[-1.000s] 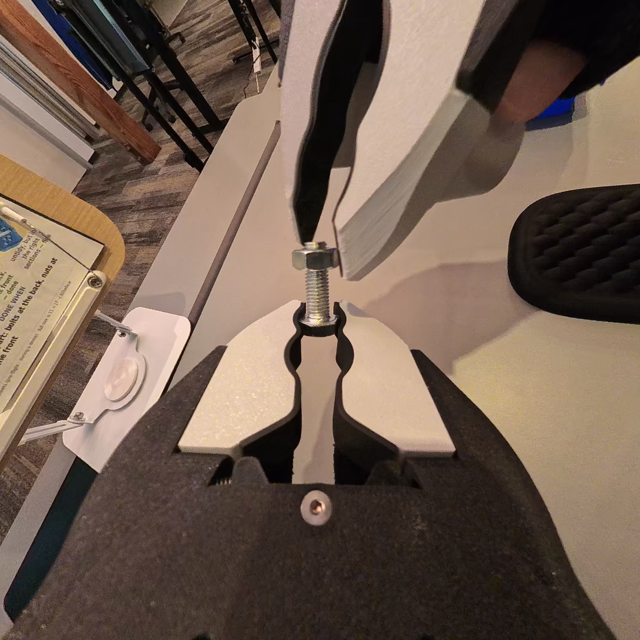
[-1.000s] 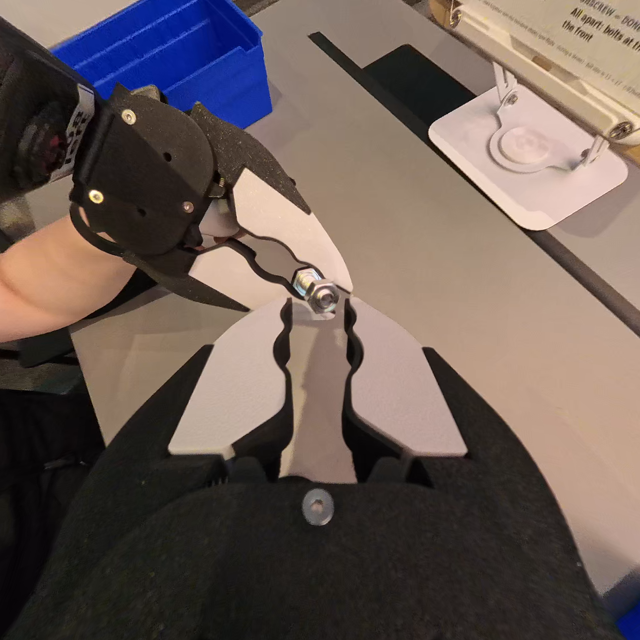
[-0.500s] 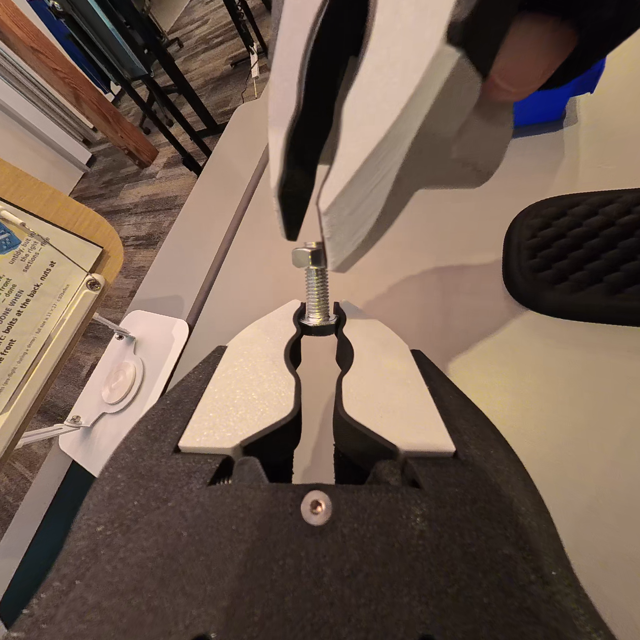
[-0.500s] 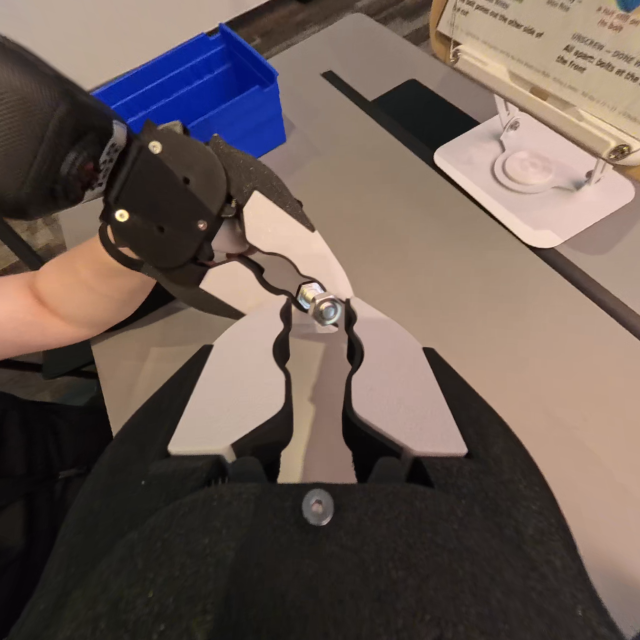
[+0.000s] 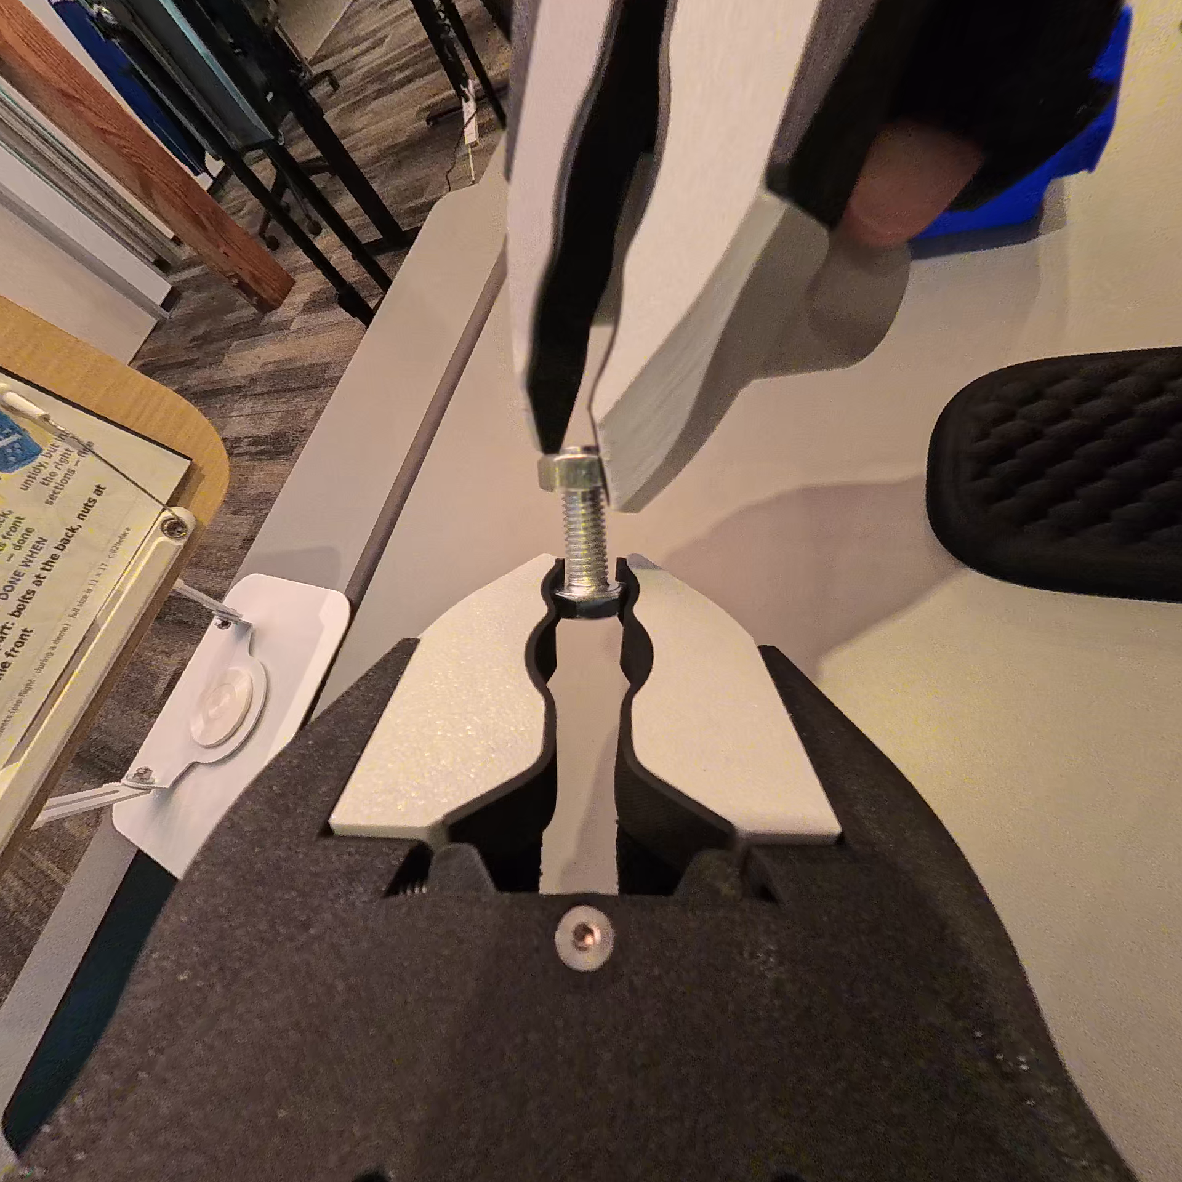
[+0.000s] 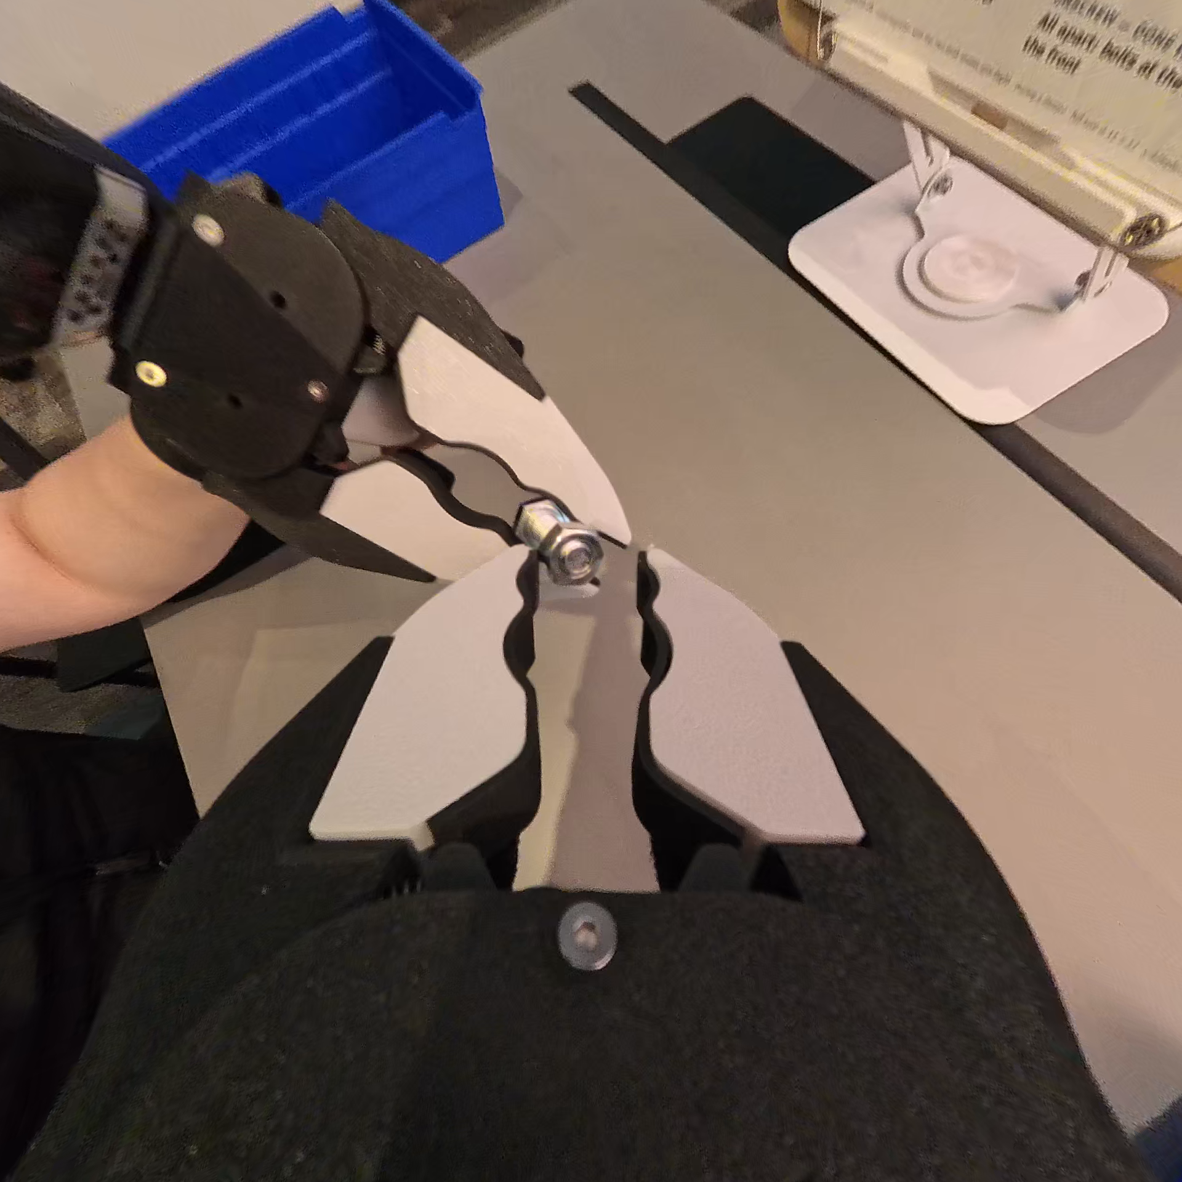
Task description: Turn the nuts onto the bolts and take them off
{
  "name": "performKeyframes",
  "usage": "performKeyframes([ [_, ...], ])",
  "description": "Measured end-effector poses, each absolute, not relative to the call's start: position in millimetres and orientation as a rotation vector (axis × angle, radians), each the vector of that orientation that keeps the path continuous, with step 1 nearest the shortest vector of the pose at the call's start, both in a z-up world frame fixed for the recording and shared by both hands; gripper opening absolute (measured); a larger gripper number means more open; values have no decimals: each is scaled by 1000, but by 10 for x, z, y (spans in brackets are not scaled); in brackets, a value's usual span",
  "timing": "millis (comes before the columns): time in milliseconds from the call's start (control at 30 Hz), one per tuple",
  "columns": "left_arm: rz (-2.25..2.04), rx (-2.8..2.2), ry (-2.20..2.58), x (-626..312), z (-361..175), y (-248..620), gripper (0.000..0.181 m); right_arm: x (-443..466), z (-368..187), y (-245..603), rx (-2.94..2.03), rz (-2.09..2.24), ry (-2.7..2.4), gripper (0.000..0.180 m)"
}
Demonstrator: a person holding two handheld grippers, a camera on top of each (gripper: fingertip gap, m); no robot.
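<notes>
A silver bolt (image 5: 582,543) points forward out of my left gripper (image 5: 585,563), which is shut on its head. A hex nut (image 5: 571,476) sits at the bolt's threaded tip. My right gripper (image 5: 579,460) comes down from above with its fingertips at the nut. In the right wrist view the nut (image 6: 575,563) lies between the tips of my right gripper (image 6: 583,556), nearer the left finger, with a gap on the right side. The jaws are slightly apart and do not clamp it. The left gripper (image 6: 563,537) reaches in from the left, held in a person's hand.
All this is held above a grey table (image 6: 831,575). A blue bin (image 6: 320,128) stands at the table's far side. A white stand base (image 6: 978,300) carries an instruction board at the table edge. A black quilted pad (image 5: 1074,486) lies to the right. Both grippers' tips are close together, under 4 cm apart.
The right gripper lifted and twisted off the nut half a second ago, then came back down to it. The left gripper kept hold of the bolt.
</notes>
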State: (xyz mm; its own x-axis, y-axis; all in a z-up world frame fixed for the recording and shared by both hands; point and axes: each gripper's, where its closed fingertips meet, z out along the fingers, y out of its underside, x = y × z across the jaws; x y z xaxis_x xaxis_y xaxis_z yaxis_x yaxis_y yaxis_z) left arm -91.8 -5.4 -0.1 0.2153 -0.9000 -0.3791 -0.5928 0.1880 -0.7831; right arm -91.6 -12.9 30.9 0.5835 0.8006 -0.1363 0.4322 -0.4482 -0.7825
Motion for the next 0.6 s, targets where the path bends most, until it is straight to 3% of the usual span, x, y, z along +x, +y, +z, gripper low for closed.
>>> performKeyframes([
  [600,-397,-1509,1476,-930,3,-44,15,-810,253,-139,-2133,675,-962,26],
])
